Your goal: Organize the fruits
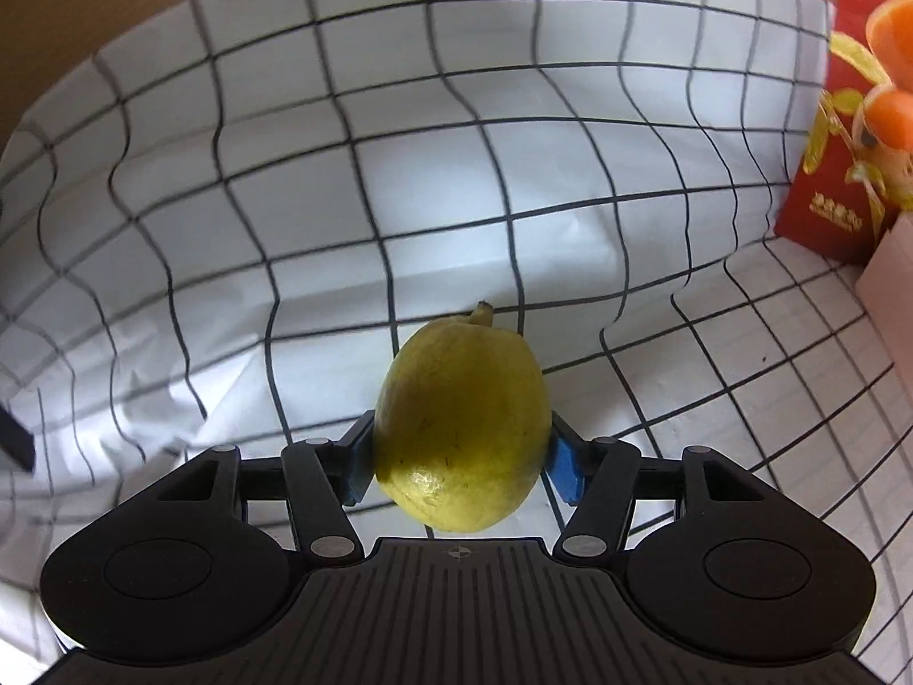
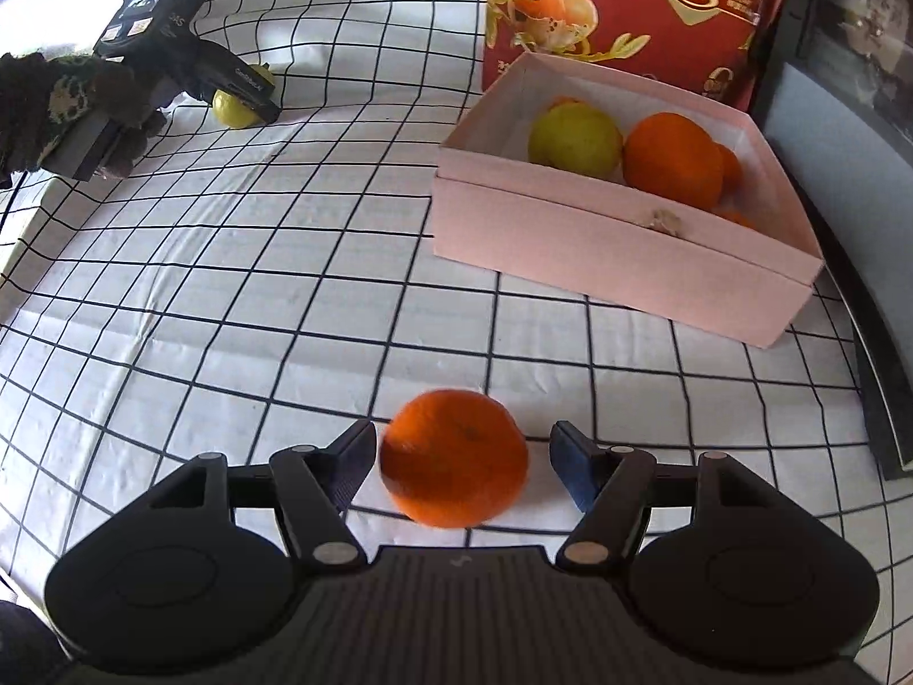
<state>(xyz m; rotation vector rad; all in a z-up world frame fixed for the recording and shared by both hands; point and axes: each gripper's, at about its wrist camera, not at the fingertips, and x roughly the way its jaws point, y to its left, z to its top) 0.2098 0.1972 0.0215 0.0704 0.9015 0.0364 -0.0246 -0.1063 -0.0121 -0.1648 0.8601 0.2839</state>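
Note:
My left gripper (image 1: 462,445) is shut on a yellow-green pear-like fruit (image 1: 462,422), stem pointing away, held over the checked cloth (image 1: 342,200). The same fruit (image 2: 237,108) and the left gripper (image 2: 171,45) show far left in the right wrist view. My right gripper (image 2: 459,456) is open, its fingers on either side of an orange (image 2: 453,456) that rests on the cloth; a gap shows at the right finger. A pink box (image 2: 599,251) at the right holds a yellow-green fruit (image 2: 573,140) and several oranges (image 2: 673,160).
A red printed bag (image 2: 656,11) stands behind the pink box; it also shows at the right edge of the left wrist view (image 1: 839,142). A dark frame or wall (image 2: 827,142) runs along the right side. The white checked cloth (image 2: 257,285) covers the table.

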